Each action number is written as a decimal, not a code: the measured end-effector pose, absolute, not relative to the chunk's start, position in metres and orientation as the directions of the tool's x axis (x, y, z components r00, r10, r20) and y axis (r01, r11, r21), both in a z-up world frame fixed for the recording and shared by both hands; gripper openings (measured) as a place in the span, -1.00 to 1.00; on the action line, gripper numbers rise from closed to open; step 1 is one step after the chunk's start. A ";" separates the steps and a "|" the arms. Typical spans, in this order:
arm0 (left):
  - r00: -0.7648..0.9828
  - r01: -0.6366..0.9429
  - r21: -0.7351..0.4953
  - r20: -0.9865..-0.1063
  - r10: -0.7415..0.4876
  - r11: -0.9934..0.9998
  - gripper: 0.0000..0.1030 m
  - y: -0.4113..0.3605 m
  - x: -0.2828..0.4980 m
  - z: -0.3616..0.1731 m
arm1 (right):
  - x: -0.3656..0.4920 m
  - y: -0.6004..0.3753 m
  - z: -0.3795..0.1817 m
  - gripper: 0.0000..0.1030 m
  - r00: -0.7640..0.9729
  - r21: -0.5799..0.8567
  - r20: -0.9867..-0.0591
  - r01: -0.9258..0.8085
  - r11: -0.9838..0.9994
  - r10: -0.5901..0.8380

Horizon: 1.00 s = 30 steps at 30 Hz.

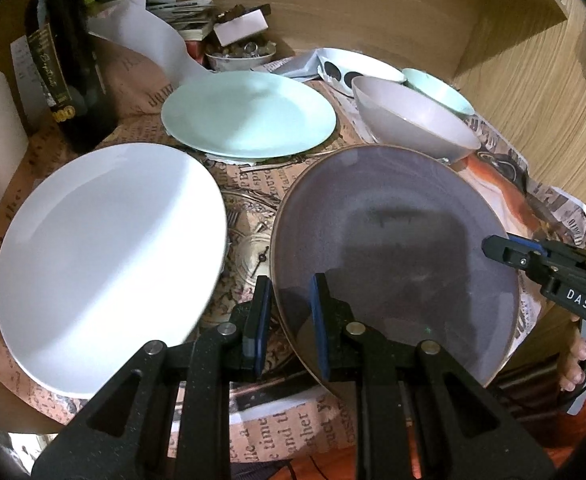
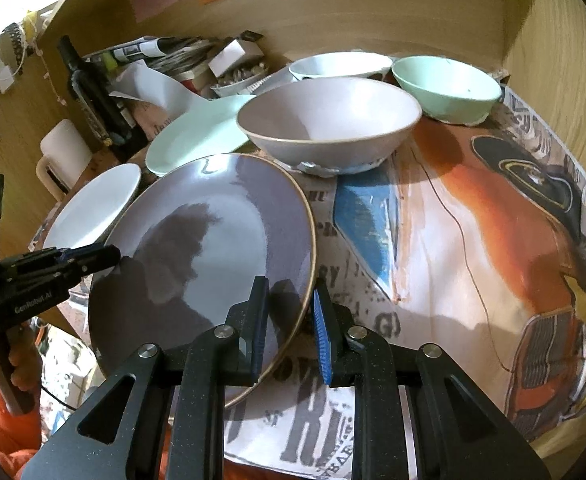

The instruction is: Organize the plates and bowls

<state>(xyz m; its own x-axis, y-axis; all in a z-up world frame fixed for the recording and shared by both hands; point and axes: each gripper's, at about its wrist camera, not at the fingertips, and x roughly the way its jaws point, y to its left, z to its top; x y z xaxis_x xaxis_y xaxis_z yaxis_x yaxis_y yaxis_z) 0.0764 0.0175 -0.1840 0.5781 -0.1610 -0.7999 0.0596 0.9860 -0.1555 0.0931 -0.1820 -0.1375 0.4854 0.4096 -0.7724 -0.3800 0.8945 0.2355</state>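
Observation:
A purple-grey plate (image 1: 393, 240) with a thin gold rim hangs between both grippers, tilted over the newspaper-covered table. My left gripper (image 1: 289, 316) is shut on its left rim; its tip (image 2: 109, 256) also shows in the right wrist view. My right gripper (image 2: 291, 316) is shut on the right rim of the same plate (image 2: 213, 240). A white plate (image 1: 105, 260) lies to the left and a mint plate (image 1: 249, 114) behind it. A pinkish-grey bowl (image 2: 329, 120), a mint bowl (image 2: 445, 88) and a white bowl (image 2: 337, 64) stand at the back right.
A dark bottle (image 1: 65, 60) stands at the back left. Papers and a small dish of odds and ends (image 1: 241, 56) crowd the back wall. Wooden walls close in behind and on the right. A bare stretch of printed newspaper (image 2: 473, 240) lies right of the purple plate.

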 end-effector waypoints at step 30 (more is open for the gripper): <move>0.703 0.028 -0.133 -0.702 -0.114 0.991 0.13 0.046 0.068 -0.153 | 0.087 -0.167 -0.089 0.04 0.636 0.163 -0.666 -0.386 0.908 0.390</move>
<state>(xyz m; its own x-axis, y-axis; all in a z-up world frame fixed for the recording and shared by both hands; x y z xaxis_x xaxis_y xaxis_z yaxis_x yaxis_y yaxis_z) 0.0678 0.0458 -0.1528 0.7033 -0.1139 -0.7017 0.0281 0.9908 -0.1327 0.0868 -0.1668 -0.0888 0.6358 0.3903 -0.6659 -0.3861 0.9079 0.1635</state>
